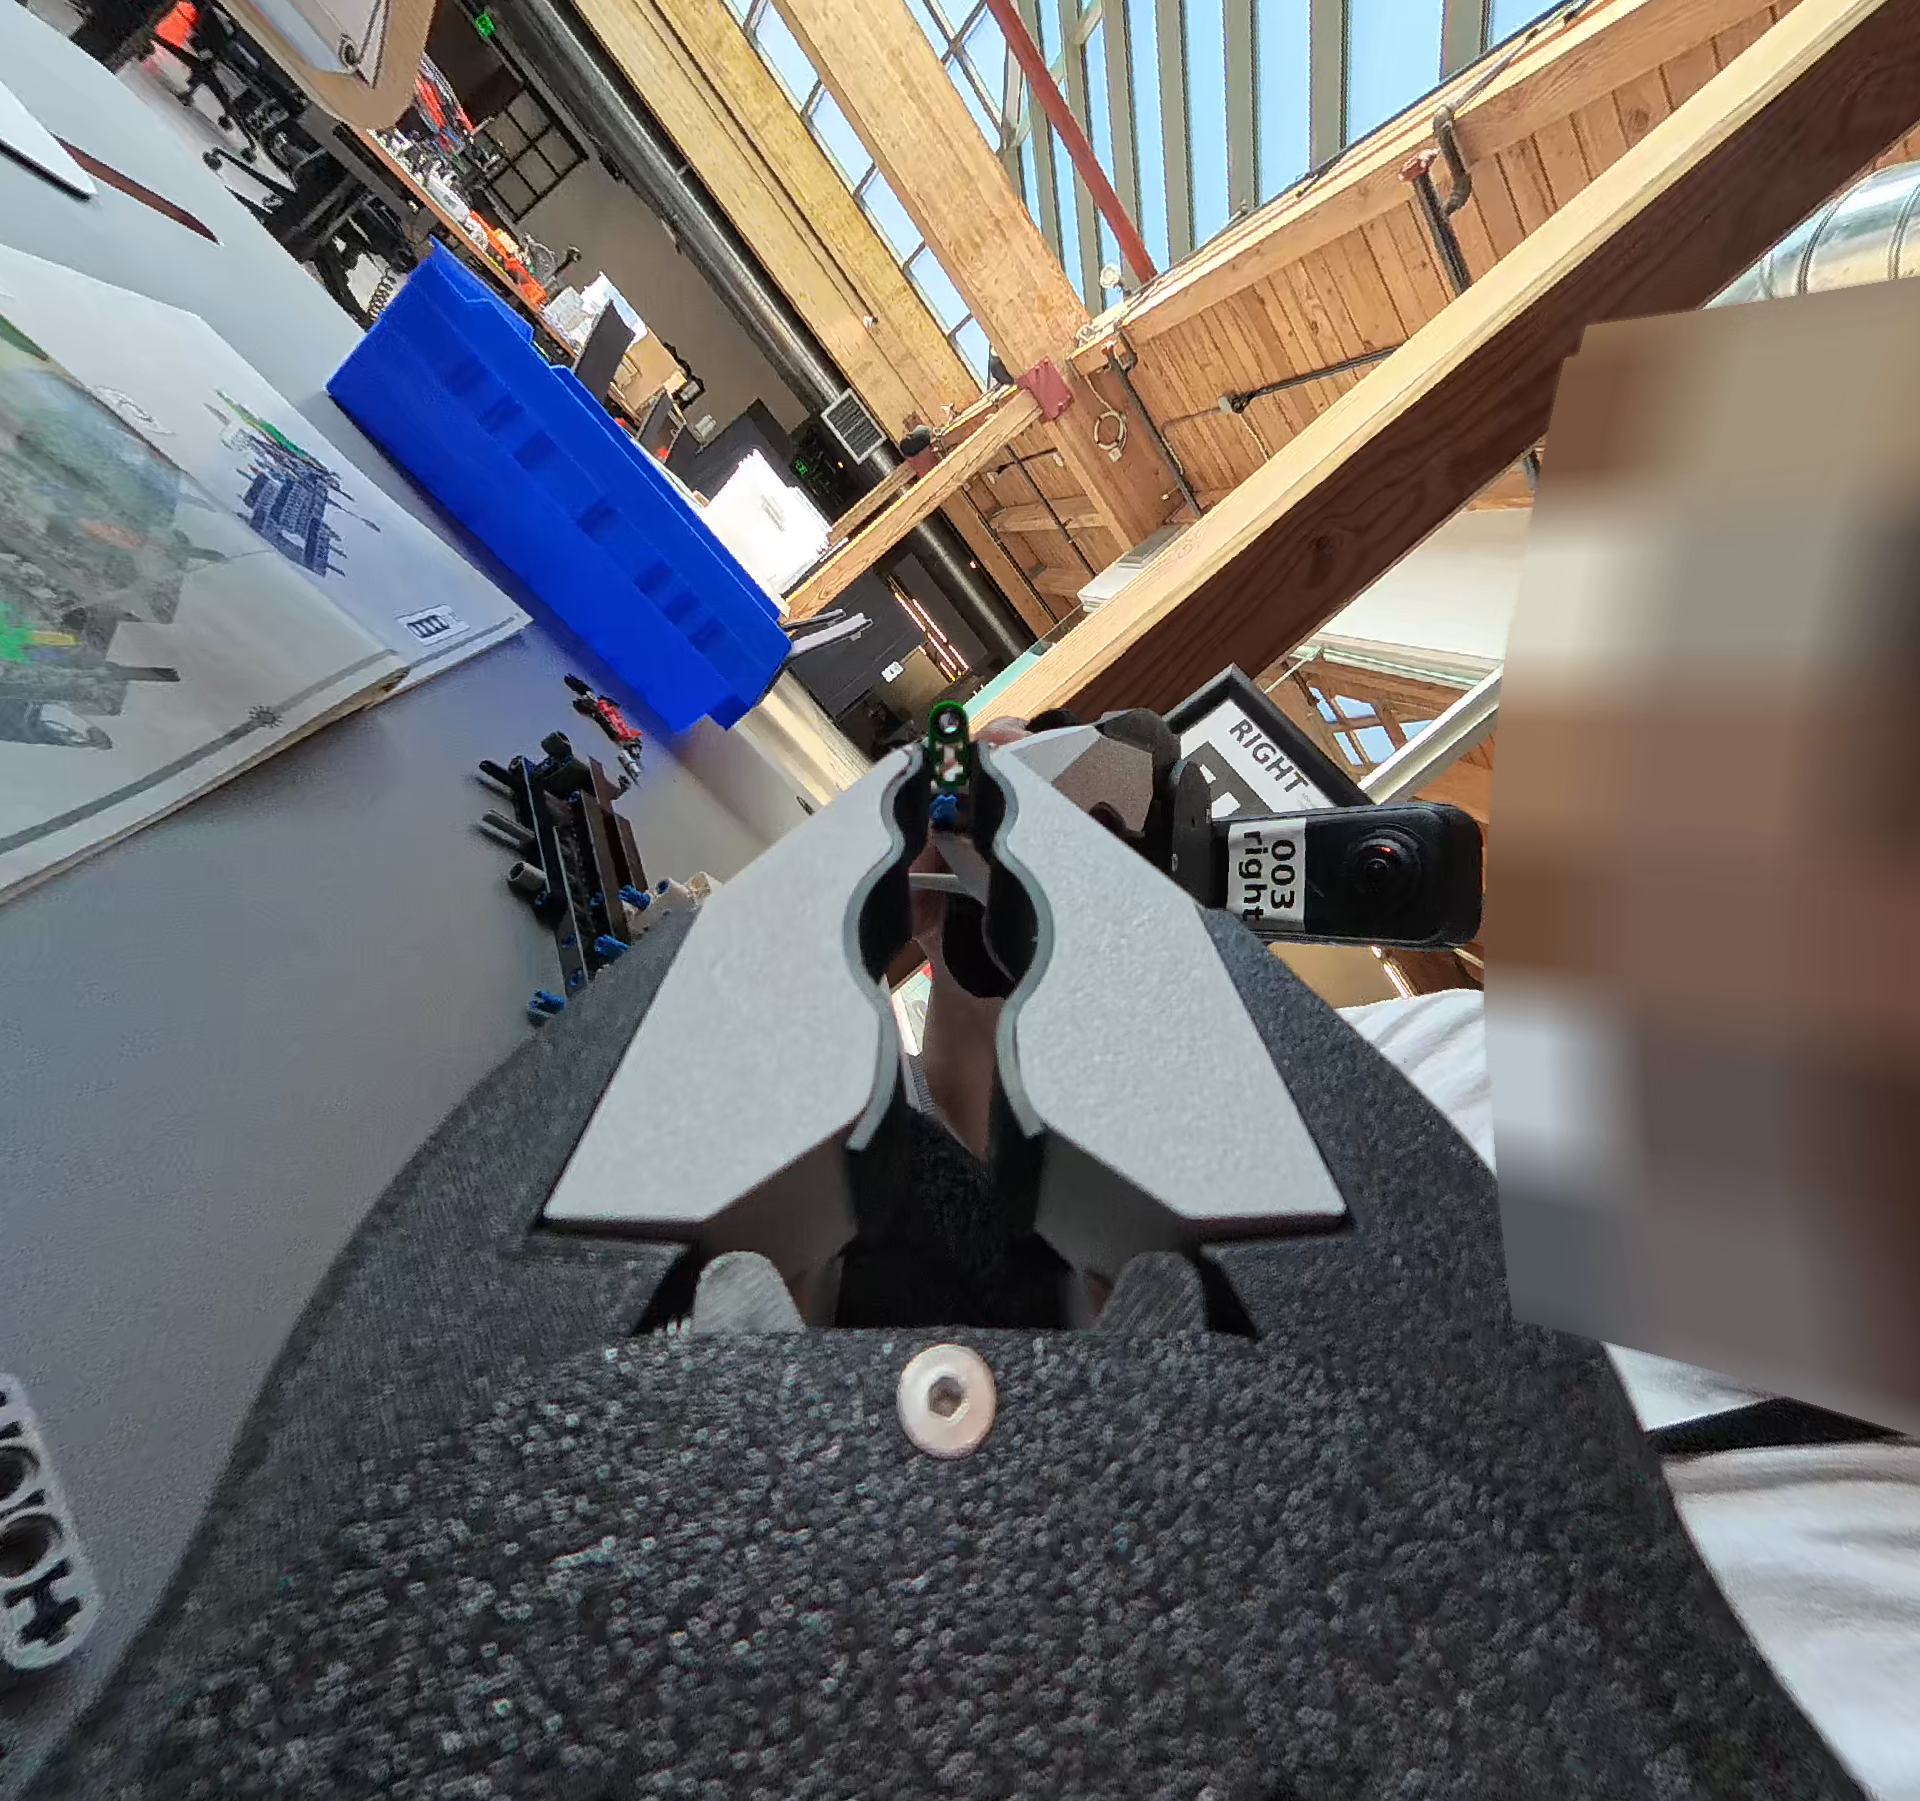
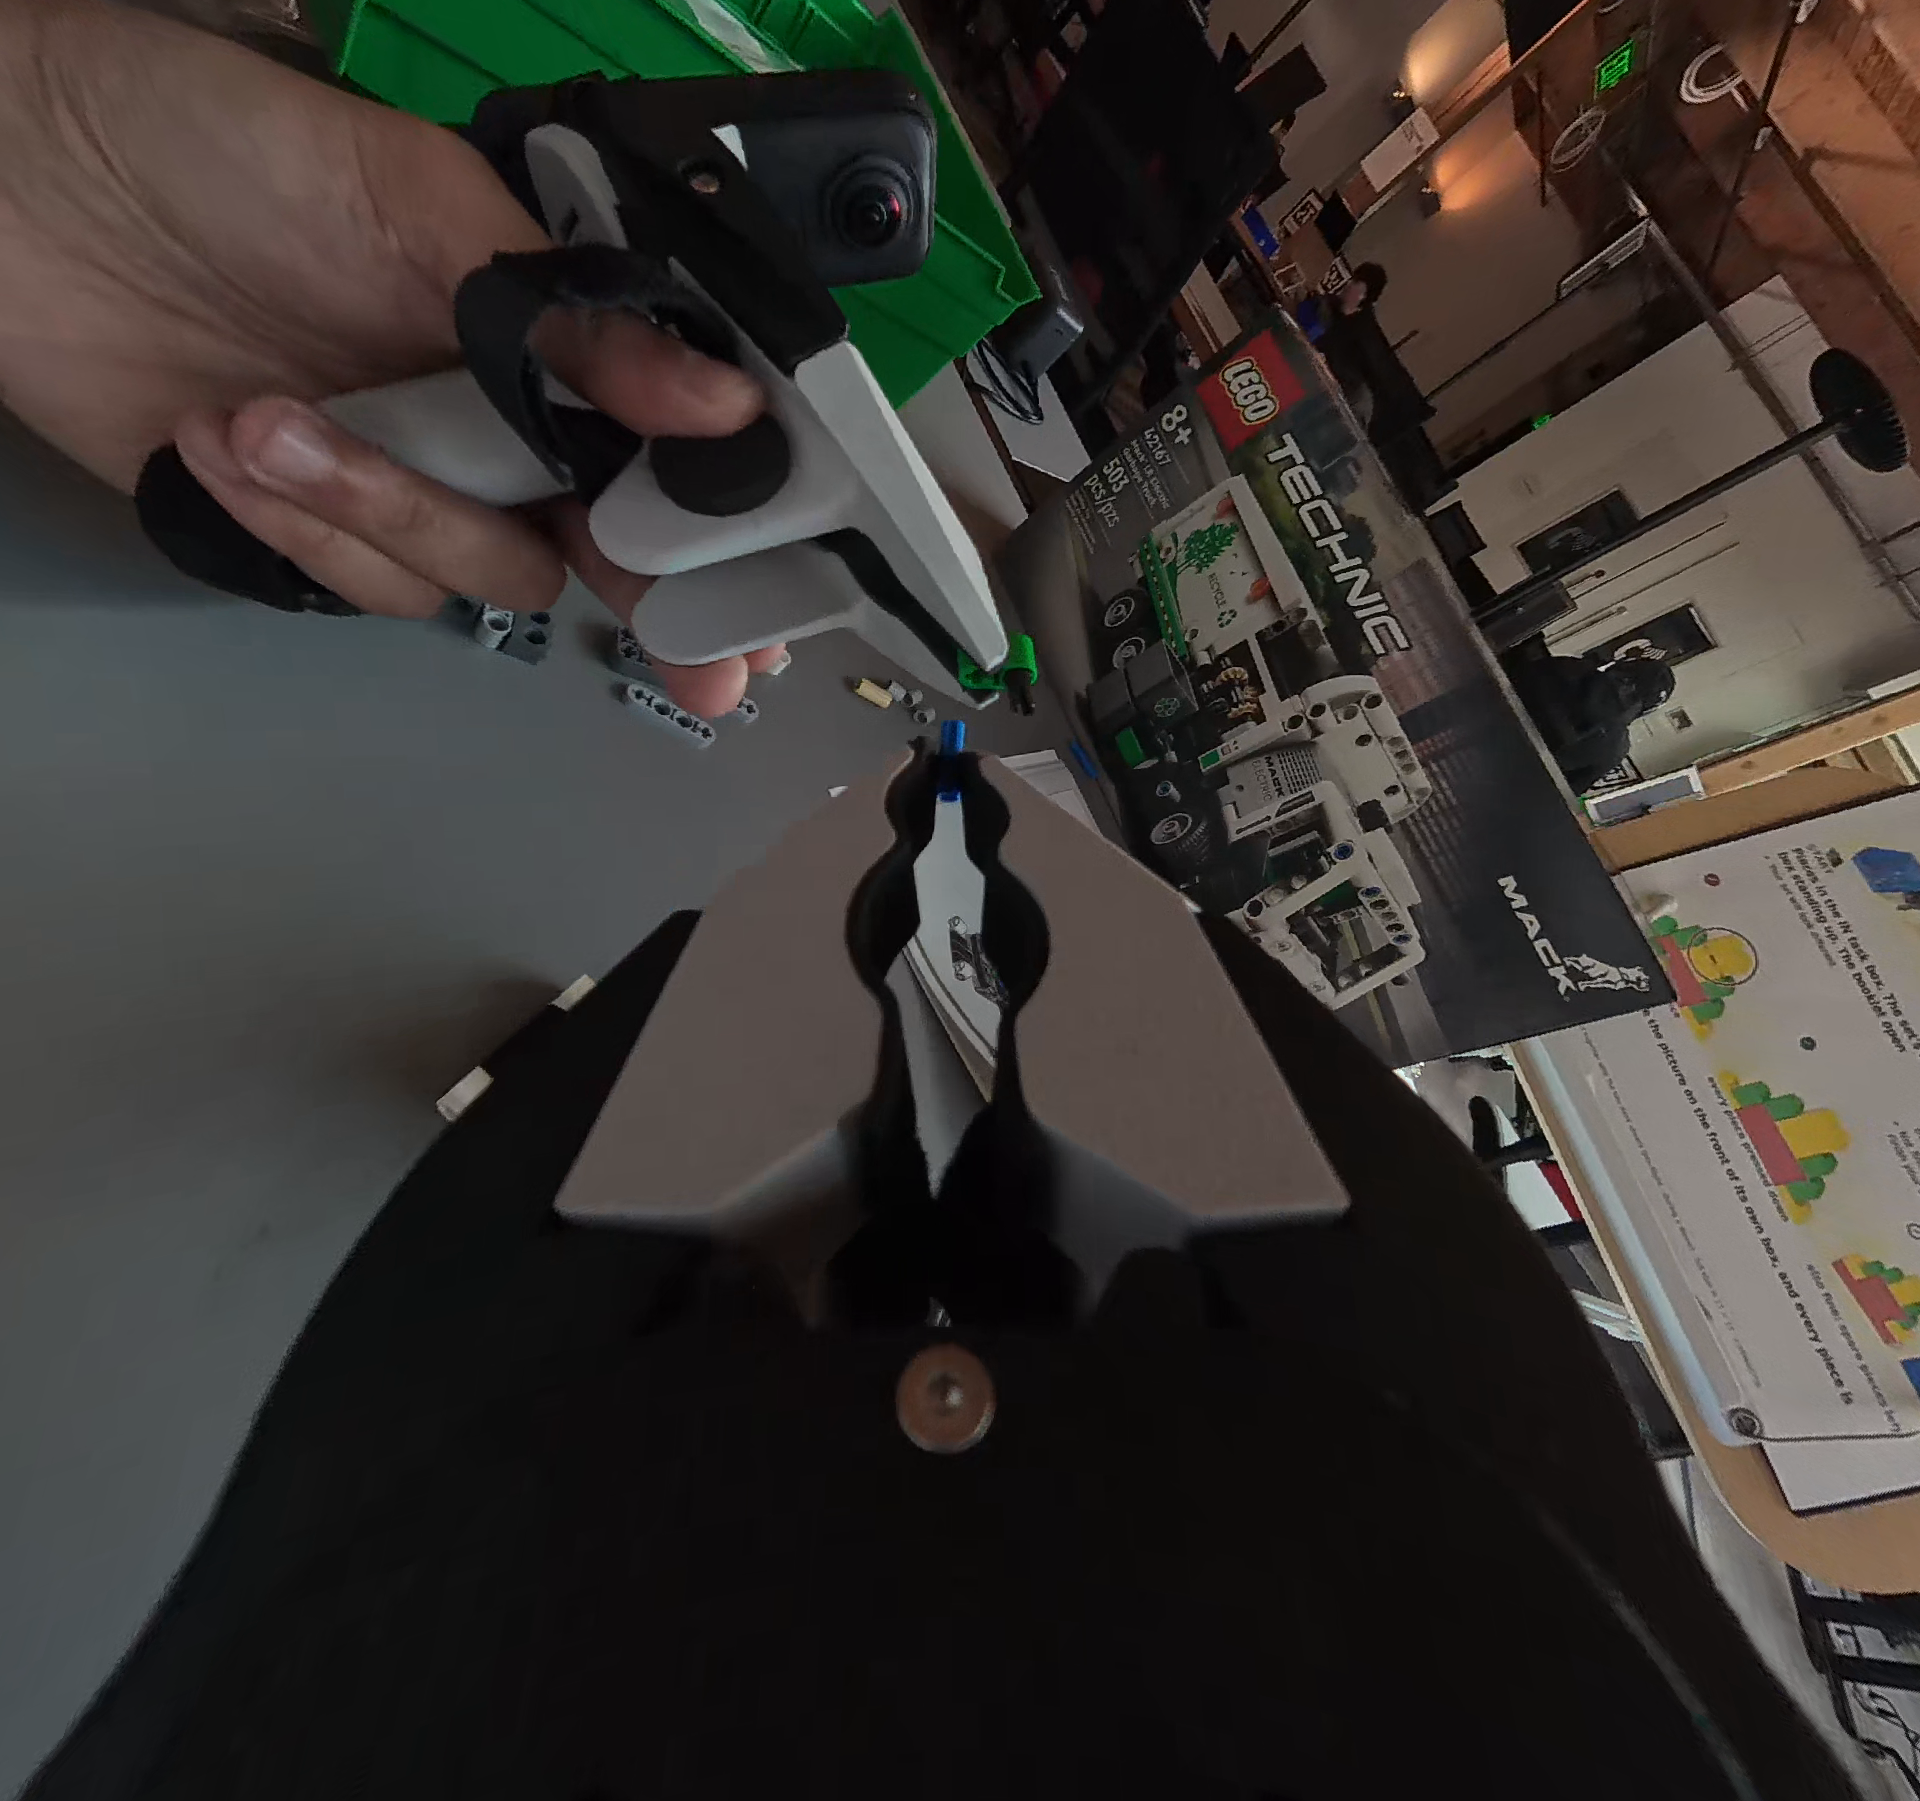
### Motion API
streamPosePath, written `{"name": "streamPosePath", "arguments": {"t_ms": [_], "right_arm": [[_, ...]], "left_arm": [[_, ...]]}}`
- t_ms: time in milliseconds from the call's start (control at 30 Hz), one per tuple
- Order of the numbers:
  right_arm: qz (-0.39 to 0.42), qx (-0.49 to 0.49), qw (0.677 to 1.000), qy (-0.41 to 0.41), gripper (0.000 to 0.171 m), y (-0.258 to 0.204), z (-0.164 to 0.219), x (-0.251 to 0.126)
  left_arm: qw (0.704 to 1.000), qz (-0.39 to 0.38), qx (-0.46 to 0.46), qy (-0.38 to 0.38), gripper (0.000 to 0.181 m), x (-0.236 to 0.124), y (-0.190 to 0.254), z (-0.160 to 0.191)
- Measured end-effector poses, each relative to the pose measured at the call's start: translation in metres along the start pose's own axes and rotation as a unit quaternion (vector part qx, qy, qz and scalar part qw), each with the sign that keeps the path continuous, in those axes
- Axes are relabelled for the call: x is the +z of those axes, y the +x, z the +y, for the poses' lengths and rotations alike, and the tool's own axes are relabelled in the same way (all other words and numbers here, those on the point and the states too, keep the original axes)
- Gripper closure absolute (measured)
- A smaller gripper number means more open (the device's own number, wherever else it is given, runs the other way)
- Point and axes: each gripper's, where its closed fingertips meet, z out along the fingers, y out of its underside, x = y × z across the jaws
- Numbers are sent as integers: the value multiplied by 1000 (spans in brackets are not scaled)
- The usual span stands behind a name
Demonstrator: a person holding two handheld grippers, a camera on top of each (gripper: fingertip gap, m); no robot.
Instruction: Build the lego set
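Both grippers are lifted off the grey worktop and turned tip to tip, which looks like a mid-air join: the left gripper has its jaws closed on a small green plastic lift-arm piece with round holes, and the right gripper has its jaws pinched on a short blue plastic connector pin aimed toward that green piece. The half-built dark frame of the set lies on the worktop below and left of the green piece, with loose grey pieces near it, the printed set box beyond.
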Motion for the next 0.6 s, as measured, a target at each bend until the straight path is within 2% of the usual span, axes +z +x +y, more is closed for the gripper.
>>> {"name": "streamPosePath", "arguments": {"t_ms": [33,367,600], "right_arm": [[4,-2,1000,2,168,0,0,0],[18,-15,1000,6,168,2,-3,-3],[48,-66,996,-28,168,0,6,0]], "left_arm": [[1000,-1,4,-4,176,1,0,2],[999,-10,33,-26,176,6,2,10],[998,-36,34,-27,176,6,-8,14]]}}
